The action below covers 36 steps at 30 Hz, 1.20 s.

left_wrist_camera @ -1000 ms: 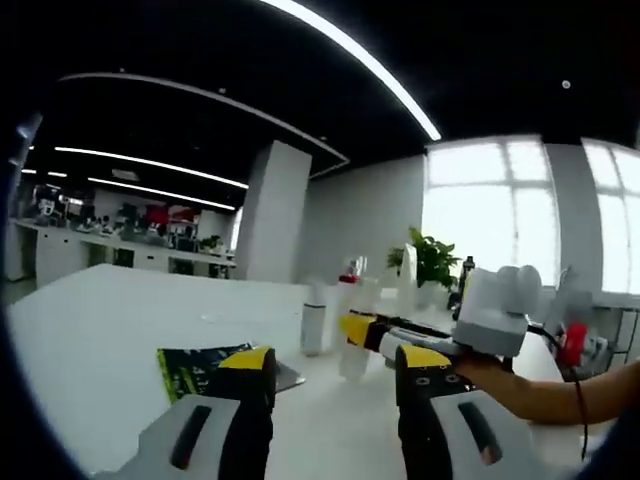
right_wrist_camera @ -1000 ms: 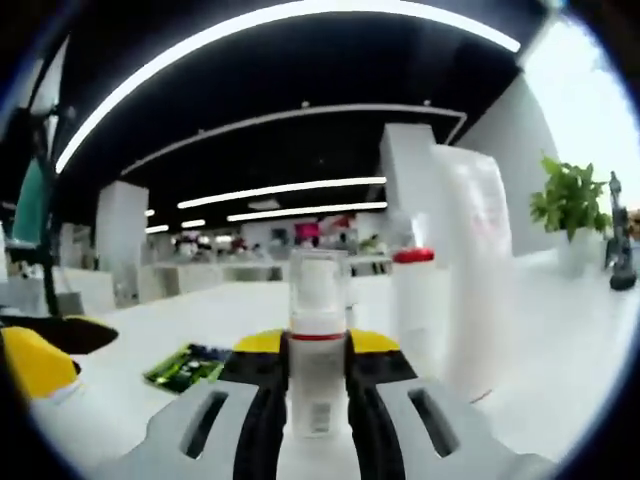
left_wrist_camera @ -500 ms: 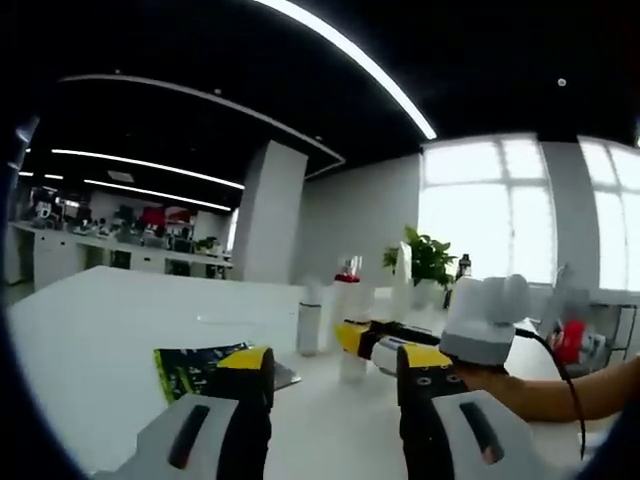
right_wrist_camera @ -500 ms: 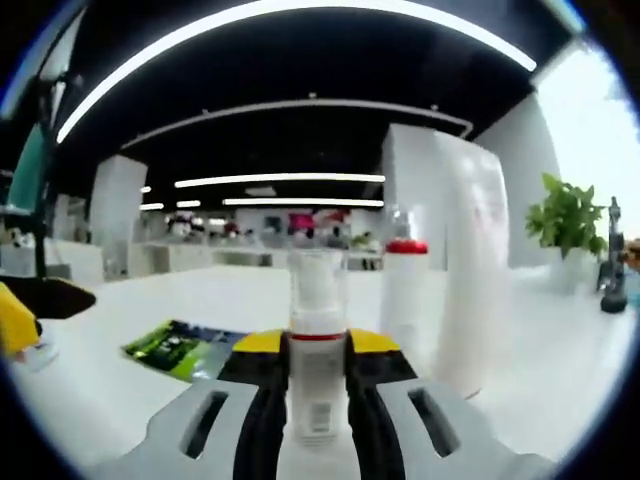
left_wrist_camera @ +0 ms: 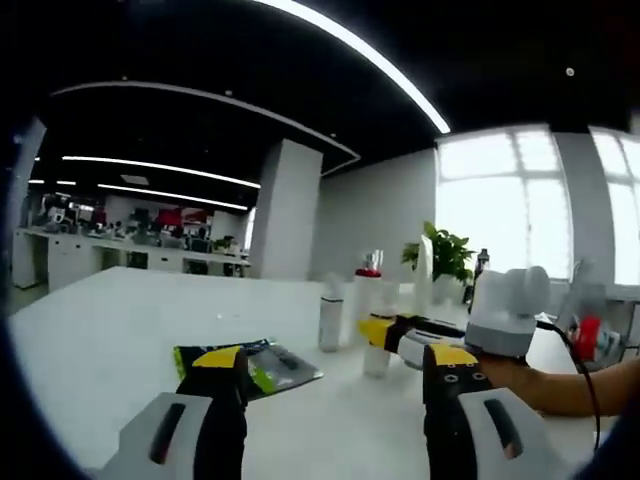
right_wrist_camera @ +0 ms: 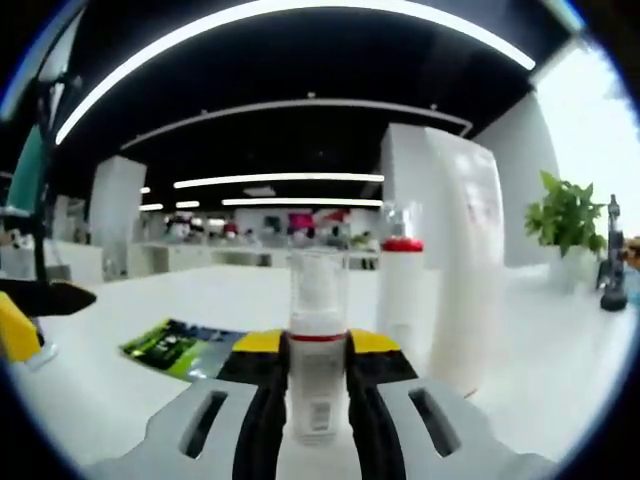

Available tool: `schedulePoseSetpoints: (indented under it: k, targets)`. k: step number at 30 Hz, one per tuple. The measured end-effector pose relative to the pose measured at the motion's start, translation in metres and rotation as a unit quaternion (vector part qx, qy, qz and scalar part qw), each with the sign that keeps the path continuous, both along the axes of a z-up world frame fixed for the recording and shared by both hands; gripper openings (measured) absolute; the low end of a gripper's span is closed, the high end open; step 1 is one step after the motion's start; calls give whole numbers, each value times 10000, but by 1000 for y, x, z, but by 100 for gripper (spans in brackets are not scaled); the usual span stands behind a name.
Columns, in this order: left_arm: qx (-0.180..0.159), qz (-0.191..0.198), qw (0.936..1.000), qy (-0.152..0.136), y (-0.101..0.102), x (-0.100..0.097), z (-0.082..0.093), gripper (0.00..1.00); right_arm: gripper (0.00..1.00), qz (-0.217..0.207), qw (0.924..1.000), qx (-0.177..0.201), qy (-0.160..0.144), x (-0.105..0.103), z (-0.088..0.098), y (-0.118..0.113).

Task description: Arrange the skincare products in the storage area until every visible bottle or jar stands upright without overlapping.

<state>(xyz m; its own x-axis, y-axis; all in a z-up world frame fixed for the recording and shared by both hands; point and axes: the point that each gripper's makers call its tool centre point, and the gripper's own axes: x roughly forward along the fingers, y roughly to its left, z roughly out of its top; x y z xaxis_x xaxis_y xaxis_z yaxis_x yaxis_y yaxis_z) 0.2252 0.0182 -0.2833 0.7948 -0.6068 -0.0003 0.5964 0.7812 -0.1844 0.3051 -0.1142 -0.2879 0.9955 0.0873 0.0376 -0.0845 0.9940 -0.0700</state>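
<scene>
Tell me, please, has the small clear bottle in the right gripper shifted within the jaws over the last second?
No. The small clear bottle sits upright between the right gripper jaws exactly as before, level with their yellow tips.

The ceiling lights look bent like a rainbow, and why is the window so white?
Left gripper view: the fisheye lens bows the ceiling light strip, and the window is blown out by daylight. Right gripper view: the strip arcs too, and the tall white bottle near the edge looks soft and stretched.
</scene>
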Motion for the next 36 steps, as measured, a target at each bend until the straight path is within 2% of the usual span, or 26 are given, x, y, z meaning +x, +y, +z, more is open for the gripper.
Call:
schedulePoseSetpoints:
  k: [7,9,13,15,19,32,36]
  targets:
    - [40,9,10000,-22,-1,-2,-1,74,23,124,9999,106,43,-3,-1,3]
    - [27,47,10000,3,1,-2,-2,74,26,232,9993,226,207,-4,-5,4]
    - [-17,82,10000,22,3,-2,-1,74,27,303,9985,156,438,-10,-13,3]
    - [-28,110,9999,15,4,-2,-1,74,27,359,9972,294,585,-15,-17,2]
    - [35,175,9998,33,6,-3,-3,75,25,410,9962,394,656,-19,-18,2]
    - [155,377,9991,99,10,5,-7,100,24,459,9944,367,880,-18,-28,5]
    - [368,366,9986,142,8,5,-13,100,23,449,9938,397,932,-18,-31,4]
